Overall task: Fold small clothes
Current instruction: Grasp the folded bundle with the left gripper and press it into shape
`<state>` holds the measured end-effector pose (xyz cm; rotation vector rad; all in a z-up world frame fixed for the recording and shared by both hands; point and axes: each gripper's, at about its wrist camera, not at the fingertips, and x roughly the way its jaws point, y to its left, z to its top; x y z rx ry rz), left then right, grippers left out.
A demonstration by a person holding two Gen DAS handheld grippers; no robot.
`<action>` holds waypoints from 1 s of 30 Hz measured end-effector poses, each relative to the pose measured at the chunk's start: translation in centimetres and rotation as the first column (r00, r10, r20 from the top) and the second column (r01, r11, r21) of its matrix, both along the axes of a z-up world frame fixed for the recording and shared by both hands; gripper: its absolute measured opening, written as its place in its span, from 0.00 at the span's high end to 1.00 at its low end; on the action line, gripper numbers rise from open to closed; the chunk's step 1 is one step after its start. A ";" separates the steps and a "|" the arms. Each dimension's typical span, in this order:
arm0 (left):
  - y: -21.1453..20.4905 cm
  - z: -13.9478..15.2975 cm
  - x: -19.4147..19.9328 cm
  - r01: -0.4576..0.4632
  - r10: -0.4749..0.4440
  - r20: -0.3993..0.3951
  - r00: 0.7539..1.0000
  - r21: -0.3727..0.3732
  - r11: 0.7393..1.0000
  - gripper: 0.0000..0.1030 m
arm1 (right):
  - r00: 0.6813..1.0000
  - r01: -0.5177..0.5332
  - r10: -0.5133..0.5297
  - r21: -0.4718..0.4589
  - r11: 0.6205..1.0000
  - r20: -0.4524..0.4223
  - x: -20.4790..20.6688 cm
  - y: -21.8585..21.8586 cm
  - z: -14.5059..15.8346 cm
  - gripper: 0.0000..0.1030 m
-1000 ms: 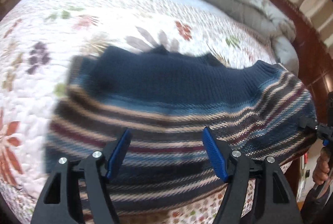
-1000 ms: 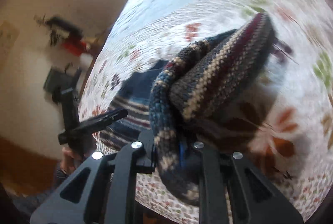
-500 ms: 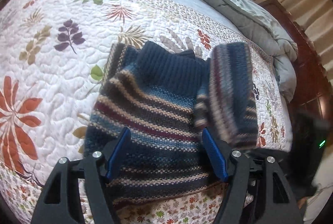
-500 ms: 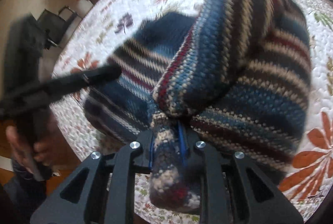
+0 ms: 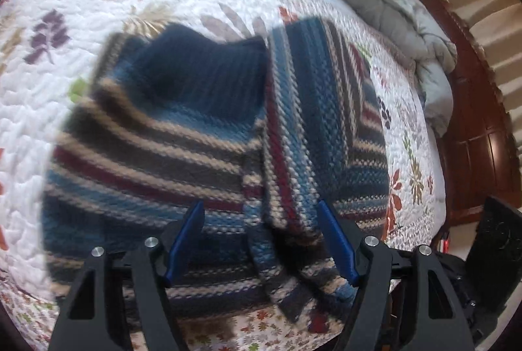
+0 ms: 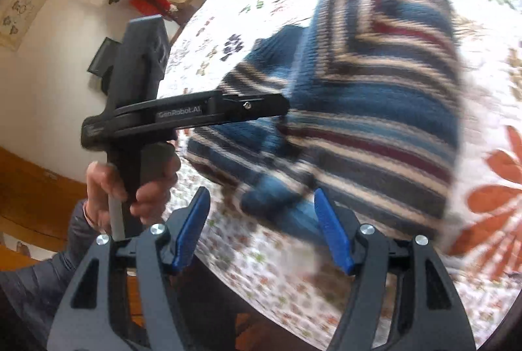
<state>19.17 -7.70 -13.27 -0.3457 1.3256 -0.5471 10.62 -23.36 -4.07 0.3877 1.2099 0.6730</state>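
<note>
Half a second ago the right gripper was pinching a bunched end of the striped sweater; now its blue fingers stand wide apart with nothing between them, and the sweater end lies just ahead of them on the quilt. One side of the sweater has come over onto the body, so its stripes run lengthwise across the crosswise stripes beneath (both views are blurred, so the exact edge of the fold is hard to place). It rests near the bed's front edge, dark blue collar pointing away.

From the left wrist view, the left gripper hovers over the sweater's lower part, jaws spread wide and holding nothing. A grey blanket is heaped along the far side of the quilt, beside the dark wooden bed frame.
</note>
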 end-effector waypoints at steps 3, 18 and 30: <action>-1.2 -0.4 0.2 0.001 -0.002 -0.031 1.000 -0.031 1.000 0.30 | 1.000 0.024 -0.024 -0.037 0.999 0.002 -0.8 -2.1 0.2 0.35; -5.6 1.4 -0.5 0.002 0.001 0.050 0.999 -0.057 0.998 0.75 | 0.989 0.149 -0.149 -0.059 0.987 -0.005 -1.6 -6.0 -1.0 0.35; 2.9 8.3 -1.7 -0.081 0.104 0.205 0.973 -0.117 0.990 0.76 | 0.986 0.166 -0.166 -0.026 0.986 -0.009 -1.9 -6.3 -0.6 0.35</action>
